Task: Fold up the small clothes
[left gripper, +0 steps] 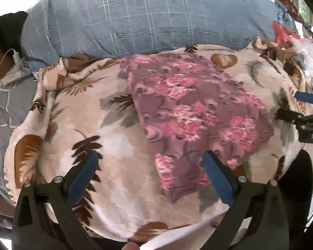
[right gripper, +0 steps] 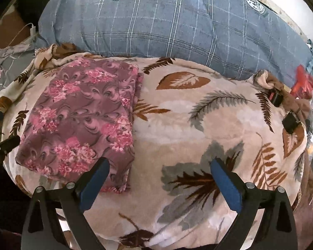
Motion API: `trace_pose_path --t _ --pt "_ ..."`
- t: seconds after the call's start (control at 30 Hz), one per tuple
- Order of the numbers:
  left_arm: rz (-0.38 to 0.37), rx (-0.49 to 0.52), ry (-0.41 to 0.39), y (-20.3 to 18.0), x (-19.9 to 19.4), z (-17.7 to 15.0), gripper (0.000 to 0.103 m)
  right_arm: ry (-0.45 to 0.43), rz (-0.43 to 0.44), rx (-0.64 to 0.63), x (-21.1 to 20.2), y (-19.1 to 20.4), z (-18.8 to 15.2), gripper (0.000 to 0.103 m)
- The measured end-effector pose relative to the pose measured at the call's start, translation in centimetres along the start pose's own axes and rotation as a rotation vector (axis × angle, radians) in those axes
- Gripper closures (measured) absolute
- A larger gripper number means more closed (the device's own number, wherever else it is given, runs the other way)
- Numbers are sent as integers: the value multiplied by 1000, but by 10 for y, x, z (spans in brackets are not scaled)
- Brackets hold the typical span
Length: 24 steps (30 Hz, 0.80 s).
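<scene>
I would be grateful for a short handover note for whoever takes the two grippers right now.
Left gripper: open, empty, above the near edge of the purple floral garment.
Right gripper: open, empty, over the leaf-print blanket, just right of the garment.
Garment lies folded into a flat rectangle on the blanket, in front of the blue plaid pillow.
Done: this piece looks folded.
Left: possibly a final fold or setting it aside; more clothes seem piled at far right.

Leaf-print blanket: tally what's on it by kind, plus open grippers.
Folded pink floral garment: 1
Small black blocks at the leaf-print blanket's right edge: 2
Open grippers, left gripper and right gripper, both holding nothing: 2
Total: 5
</scene>
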<state>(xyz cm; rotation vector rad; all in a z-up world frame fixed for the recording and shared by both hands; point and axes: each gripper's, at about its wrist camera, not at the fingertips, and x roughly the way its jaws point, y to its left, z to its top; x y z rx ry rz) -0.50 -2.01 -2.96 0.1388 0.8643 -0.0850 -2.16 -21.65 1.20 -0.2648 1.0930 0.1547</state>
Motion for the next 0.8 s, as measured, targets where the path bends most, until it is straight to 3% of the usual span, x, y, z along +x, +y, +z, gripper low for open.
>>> trace_pose_path --t 0.5,0.63,0.8 --pt "-81 11 19 -20 -7 -5 2 21 47 98 -7 -15 -18 5" --pt "-144 20 29 -28 -9 -3 2 28 62 123 -8 -18 -20 5" --pt "-170 44 22 -40 -14 0 2 27 63 126 -9 -18 -20 5"
